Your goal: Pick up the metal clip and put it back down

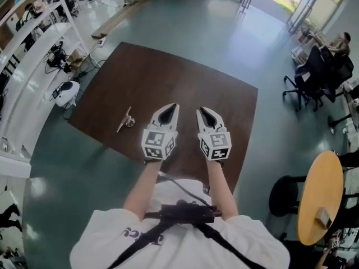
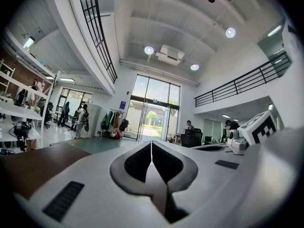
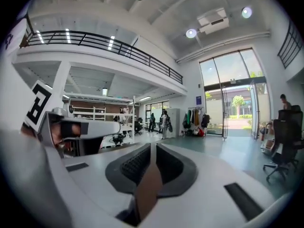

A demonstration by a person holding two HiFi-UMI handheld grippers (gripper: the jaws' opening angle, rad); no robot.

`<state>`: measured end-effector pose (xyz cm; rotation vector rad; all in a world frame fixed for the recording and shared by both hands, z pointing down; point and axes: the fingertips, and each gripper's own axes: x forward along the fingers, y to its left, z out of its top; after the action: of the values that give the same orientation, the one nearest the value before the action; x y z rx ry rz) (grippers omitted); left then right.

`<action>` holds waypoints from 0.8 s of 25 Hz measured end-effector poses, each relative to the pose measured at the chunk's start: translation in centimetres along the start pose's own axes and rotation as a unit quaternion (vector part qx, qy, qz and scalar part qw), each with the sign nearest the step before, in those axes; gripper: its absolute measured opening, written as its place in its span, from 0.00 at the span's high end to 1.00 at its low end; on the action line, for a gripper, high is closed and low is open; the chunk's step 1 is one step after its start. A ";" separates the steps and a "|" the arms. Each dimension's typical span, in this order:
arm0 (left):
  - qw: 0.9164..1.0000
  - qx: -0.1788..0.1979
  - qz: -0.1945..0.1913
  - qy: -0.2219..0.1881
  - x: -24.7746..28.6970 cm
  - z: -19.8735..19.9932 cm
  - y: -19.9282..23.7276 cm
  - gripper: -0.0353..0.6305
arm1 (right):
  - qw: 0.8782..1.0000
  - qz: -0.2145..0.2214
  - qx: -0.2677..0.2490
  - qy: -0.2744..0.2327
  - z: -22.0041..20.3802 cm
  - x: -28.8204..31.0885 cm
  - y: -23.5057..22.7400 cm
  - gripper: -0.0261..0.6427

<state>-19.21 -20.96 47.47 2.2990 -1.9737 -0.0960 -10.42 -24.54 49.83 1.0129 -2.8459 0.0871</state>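
Observation:
The metal clip [image 1: 126, 119] lies flat on the dark brown table [image 1: 185, 77], near its left front edge. Both grippers are held side by side in the air above the table's front part, pointing level toward the far glass doors. My left gripper [image 1: 174, 107] is to the right of the clip and well apart from it, jaws together with nothing between them [image 2: 151, 145]. My right gripper [image 1: 200, 111] sits just beside it, also shut and empty [image 3: 152, 147]. The clip shows in neither gripper view.
White shelving [image 1: 28, 43] with equipment runs along the left. Office chairs [image 1: 314, 74] stand at the right, and a round yellow table [image 1: 320, 198] is at the lower right. Grey-green floor [image 1: 185, 15] surrounds the table. Glass doors [image 2: 152, 113] and people are far off.

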 end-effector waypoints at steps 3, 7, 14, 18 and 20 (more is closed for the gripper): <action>1.000 0.005 -0.023 -0.006 0.7 0.5 -4.2 0.93 | 0.999 -0.033 0.009 -0.022 1.9 -3.9 -2.7 0.95; 0.998 0.004 -0.054 -0.025 1.7 1.2 -8.7 0.93 | 0.997 -0.063 0.004 -0.054 3.9 -7.9 -5.4 0.95; 0.996 0.014 -0.083 -0.019 1.8 -0.1 -14.4 0.93 | 0.983 -0.153 -0.075 -0.072 3.9 -13.4 -7.9 0.95; 0.996 0.024 -0.087 -0.010 1.9 -0.9 -15.7 0.93 | 0.985 -0.148 -0.054 -0.075 3.5 -14.1 -8.8 0.95; 0.996 0.026 -0.084 -0.007 2.2 -1.0 -16.1 0.93 | 0.984 -0.149 -0.060 -0.076 3.6 -14.3 -9.4 0.95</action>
<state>-2.98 -20.66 46.52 2.4996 -1.8075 -0.0771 6.20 -23.22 44.54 1.4597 -2.7493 -0.1955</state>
